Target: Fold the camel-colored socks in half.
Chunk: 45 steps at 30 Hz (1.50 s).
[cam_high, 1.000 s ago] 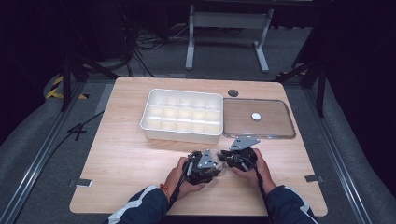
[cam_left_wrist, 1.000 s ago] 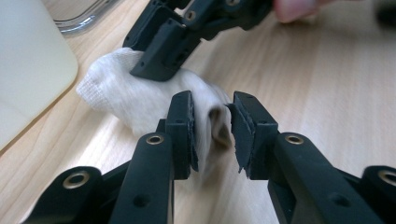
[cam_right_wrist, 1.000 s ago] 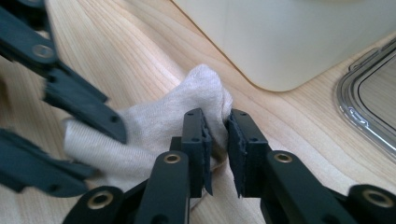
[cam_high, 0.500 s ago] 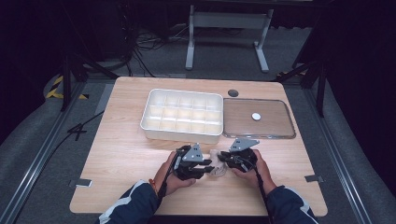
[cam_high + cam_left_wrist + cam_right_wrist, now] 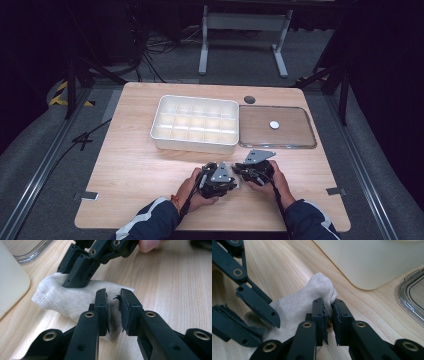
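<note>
From the high view, your two hands meet near the front edge of the table, the left gripper and the right gripper nearly nose to nose, with a pale cloth barely showing between them. The white compartment tray sits just beyond, and the clear lid lies flat beside it

In the left gripper view, your left gripper has just been closing, and its jaws now pinch one end of the cloth, fabric bunched between the pads. The cloth runs away from these jaws toward the upper left, where the other gripper's jaws come down onto it

In the right gripper view, your right gripper is nipped together on a raised fold of the cloth, with the tray wall just behind. The cloth's long axis runs from one grip to the other, so I judge any pull should go along that line, hands drawing apart
</note>
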Tool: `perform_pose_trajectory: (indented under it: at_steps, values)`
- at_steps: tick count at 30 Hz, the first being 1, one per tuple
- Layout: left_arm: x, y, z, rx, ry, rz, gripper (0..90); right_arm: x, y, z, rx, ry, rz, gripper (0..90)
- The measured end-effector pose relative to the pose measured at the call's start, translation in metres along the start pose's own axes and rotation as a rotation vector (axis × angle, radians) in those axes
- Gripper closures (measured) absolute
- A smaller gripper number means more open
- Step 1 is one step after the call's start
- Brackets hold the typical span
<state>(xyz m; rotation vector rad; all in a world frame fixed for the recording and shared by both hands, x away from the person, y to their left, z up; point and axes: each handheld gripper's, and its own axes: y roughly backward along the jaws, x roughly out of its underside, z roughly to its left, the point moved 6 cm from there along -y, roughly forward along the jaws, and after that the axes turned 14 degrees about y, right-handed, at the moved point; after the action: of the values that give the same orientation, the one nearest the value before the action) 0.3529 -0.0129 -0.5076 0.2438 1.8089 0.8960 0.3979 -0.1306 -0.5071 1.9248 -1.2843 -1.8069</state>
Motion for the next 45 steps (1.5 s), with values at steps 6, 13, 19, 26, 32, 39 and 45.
perform_pose_trajectory:
  at_steps: [6,13,19,26,32,39,45]
  values:
    - [0.002,-0.001,0.000,-0.001,-0.004,-0.003,77.1,-0.001,0.001,-0.001,0.013,0.006,0.006,82.4]
    - [0.002,-0.002,0.001,0.007,0.000,-0.010,77.5,-0.003,0.010,-0.013,0.086,-0.028,-0.011,87.4]
    - [0.003,-0.002,0.002,0.018,0.004,-0.010,77.7,-0.020,0.021,-0.008,0.036,0.006,-0.141,87.4]
    - [0.002,-0.002,0.002,0.020,0.003,-0.012,78.0,-0.021,-0.001,0.005,-0.032,0.066,-0.088,87.5]
    - [0.002,-0.002,0.001,0.014,-0.003,-0.008,78.0,-0.009,-0.008,-0.006,-0.001,0.016,-0.037,88.5]
    - [0.003,-0.002,0.001,0.018,0.002,-0.006,78.0,0.003,-0.010,-0.014,0.055,-0.021,0.021,88.6]
    - [0.003,-0.002,0.002,0.020,0.000,-0.006,78.0,0.007,-0.005,-0.022,0.077,-0.038,0.023,86.7]
